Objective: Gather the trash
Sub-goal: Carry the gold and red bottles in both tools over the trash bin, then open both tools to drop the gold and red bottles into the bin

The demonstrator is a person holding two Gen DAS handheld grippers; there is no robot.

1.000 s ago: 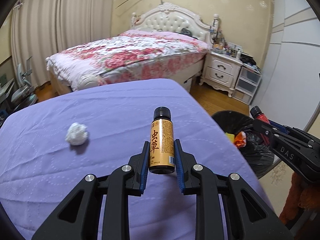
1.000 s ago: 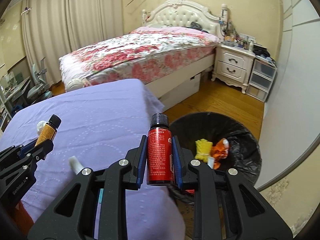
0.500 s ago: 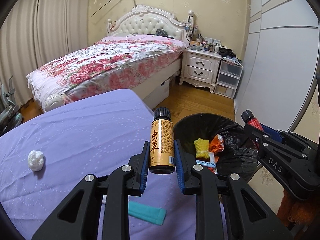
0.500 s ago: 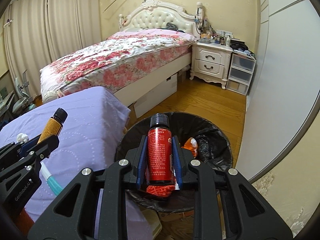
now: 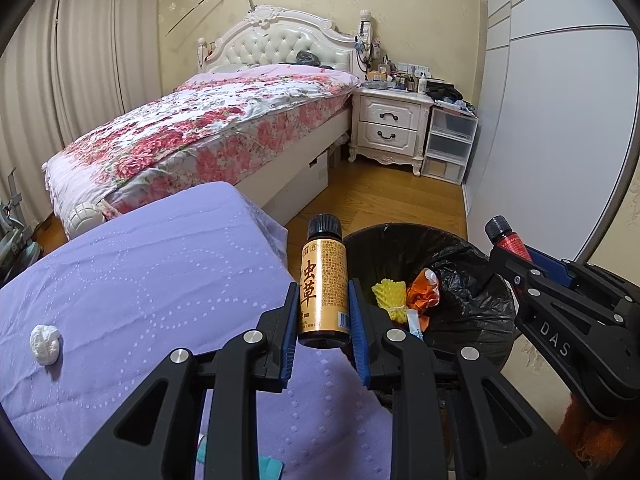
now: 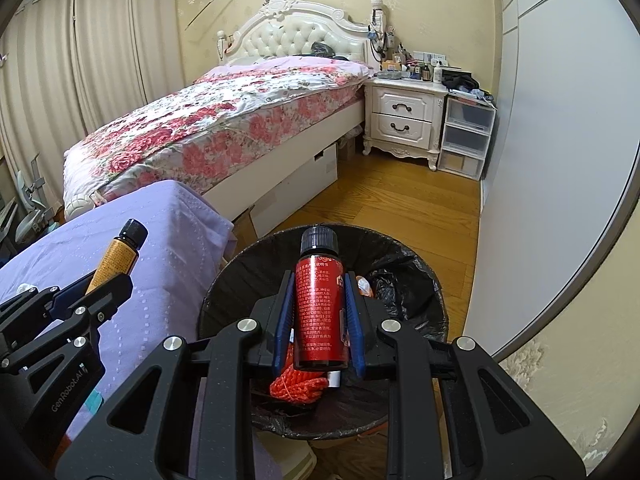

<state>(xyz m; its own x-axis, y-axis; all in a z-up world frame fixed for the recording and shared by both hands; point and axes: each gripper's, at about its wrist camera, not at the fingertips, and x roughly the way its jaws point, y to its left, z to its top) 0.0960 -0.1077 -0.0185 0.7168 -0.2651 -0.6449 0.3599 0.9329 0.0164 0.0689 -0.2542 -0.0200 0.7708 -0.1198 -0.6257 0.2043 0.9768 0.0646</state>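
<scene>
While both grippers hang over the near end of the room, the largest thing behind them is the bed (image 5: 224, 128) with its floral cover and tufted white headboard (image 5: 280, 46). Beside it stands a white nightstand (image 5: 390, 128) with two drawers and a cluttered top, then a set of clear plastic drawers (image 5: 450, 142) against the pale wardrobe door (image 5: 560, 128).

Nearer, a table under a lilac cloth (image 5: 140, 292) fills the left foreground. Just off its right edge sits a round bin with a black liner (image 6: 400, 252) on the wooden floor (image 6: 400, 196). Inside the bin: a yellow foam net (image 5: 390, 294), an orange wrapper (image 5: 424, 292), a red knitted bundle (image 6: 298, 386).

Left gripper (image 5: 324, 320): jaws nearly closed, blue pads clamped on the sides of a gold-labelled bottle (image 5: 324, 292) with a black cap, upright. In the left wrist view the bottle sits over the table's right edge, next to the bin rim.

Right gripper (image 6: 320, 320): jaws nearly closed, pads pressing a red-labelled bottle (image 6: 320, 308) with a black cap, upright, held directly above the bin opening.

Left on the cloth: a crumpled white paper ball (image 5: 46, 344) well to the left, and a teal scrap (image 5: 266, 468) at the near edge, partly hidden under the left gripper.
</scene>
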